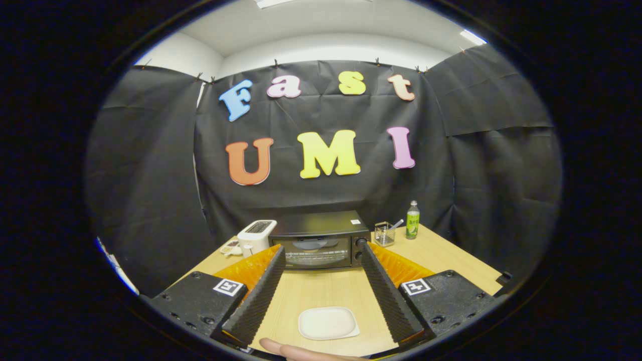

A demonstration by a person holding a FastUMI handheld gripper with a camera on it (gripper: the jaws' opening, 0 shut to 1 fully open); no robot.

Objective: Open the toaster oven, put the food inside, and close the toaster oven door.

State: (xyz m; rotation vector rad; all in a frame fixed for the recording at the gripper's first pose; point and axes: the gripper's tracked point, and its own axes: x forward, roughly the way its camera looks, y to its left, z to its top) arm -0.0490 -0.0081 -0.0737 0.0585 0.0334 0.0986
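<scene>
Two fingers of the gripper (321, 281) stood spread, holding nothing. Oven (317, 240) door was shut; plate (328, 323) lay bare between them, fitting either stage.

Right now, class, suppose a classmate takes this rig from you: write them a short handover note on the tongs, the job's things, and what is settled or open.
Tongs: open, holding nothing, raised above the light wooden table.
Black toaster oven with glass door: beyond the fingers, door shut. Something pale and round shows dimly through the glass; I cannot tell what.
Square white plate: between the fingers, bare.
This fits either food already inside and the door shut again, or food yet to be fetched. Check inside the oven.
</scene>
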